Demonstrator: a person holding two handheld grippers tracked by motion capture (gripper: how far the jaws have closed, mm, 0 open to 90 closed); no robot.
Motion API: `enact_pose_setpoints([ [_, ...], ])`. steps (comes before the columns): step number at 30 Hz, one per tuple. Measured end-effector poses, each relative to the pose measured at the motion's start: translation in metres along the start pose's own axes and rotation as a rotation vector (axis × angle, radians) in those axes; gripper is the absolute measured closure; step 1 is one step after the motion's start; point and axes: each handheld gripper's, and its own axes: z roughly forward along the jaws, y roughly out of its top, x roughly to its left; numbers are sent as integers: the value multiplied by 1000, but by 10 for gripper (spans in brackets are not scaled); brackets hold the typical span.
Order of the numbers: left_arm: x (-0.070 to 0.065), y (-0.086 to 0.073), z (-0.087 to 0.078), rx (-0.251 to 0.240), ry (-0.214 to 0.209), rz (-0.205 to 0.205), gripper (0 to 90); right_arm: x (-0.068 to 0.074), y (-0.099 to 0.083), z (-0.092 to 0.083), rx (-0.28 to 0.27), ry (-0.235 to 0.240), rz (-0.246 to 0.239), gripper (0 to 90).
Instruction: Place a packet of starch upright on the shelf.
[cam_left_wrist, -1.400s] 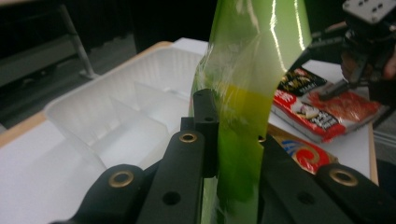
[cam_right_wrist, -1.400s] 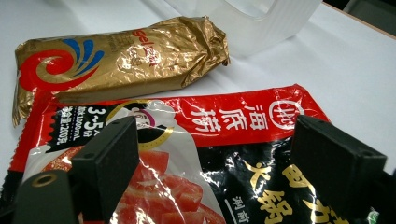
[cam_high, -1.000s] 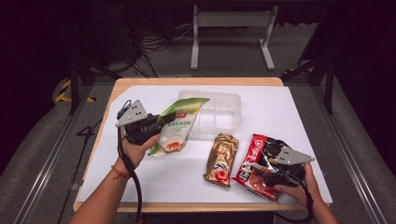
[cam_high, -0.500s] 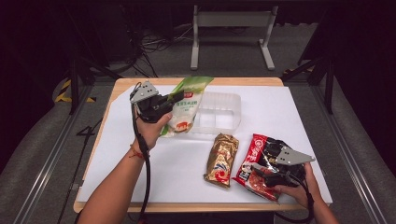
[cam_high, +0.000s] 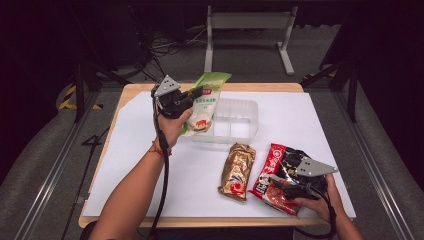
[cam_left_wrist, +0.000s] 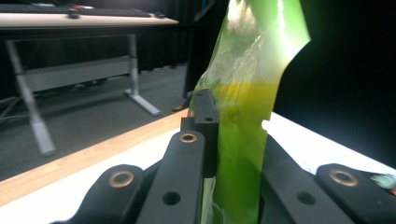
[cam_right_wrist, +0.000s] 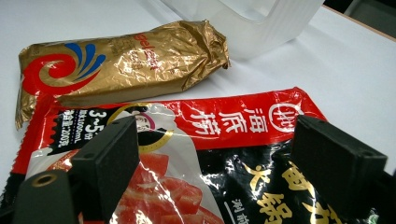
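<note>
The left gripper (cam_high: 192, 95) pinches the green-and-white snack pouch (cam_high: 204, 107) near its upper part, its two black jaws pressed flat against the film from either side, as the left gripper view (cam_left_wrist: 233, 154) makes plain. The pouch is off the table, held above the near-left corner of the clear plastic container (cam_high: 235, 120). Its long axis runs from its green top edge, which points away from the person and slightly right in the high view, down to its white lower end, which hangs toward the person, just beside the left hand (cam_high: 172, 127). In the left gripper view the pouch (cam_left_wrist: 252, 93) stands nearly upright between the jaws, edge-on, its green top rising above them.

The right gripper (cam_high: 292, 182) rests low over the red-and-black hot-pot seasoning packet (cam_high: 277, 170), which lies flat on the white table cover (cam_high: 300, 115) at the near right. Its jaws are spread wide, one on each side of the packet's (cam_right_wrist: 224, 154) printed face, and press on nothing.

The gold foil packet (cam_high: 237, 170) lies flat just left of the red one, its long axis running toward and away from the person, its far end close to the container.
</note>
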Motion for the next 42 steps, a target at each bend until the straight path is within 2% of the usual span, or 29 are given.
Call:
enact_pose_setpoints([
  [4,11,-4,12,-14,4,-46,900,0,0,-1,-3,1,-6,161],
  [7,12,-4,16,-15,2,-43,900,0,0,0,-2,2,-3,161],
  [13,15,-3,33,-15,41,-48,900,0,-1,2,9,7,-9,160],
  [22,15,-3,53,-34,122,-29,900,-1,-2,2,12,-1,-6,159],
  [25,18,-6,58,-50,120,-58,900,-1,-2,1,10,0,-6,159],
  [27,19,-9,62,-57,132,-56,900,-1,-2,1,11,0,-5,159],
  [30,19,-13,68,-53,124,-49,900,-1,-3,2,14,0,-9,159],
  [33,19,-21,71,-54,103,-69,900,-1,-3,2,15,-3,-12,159],
  [37,19,-29,68,-40,82,-71,900,-1,-3,2,15,-4,-12,159],
  [40,15,-32,63,-7,70,-34,895,0,-3,2,19,-2,-13,159],
  [42,14,-33,61,3,63,-27,887,1,-3,3,21,0,-15,159],
])
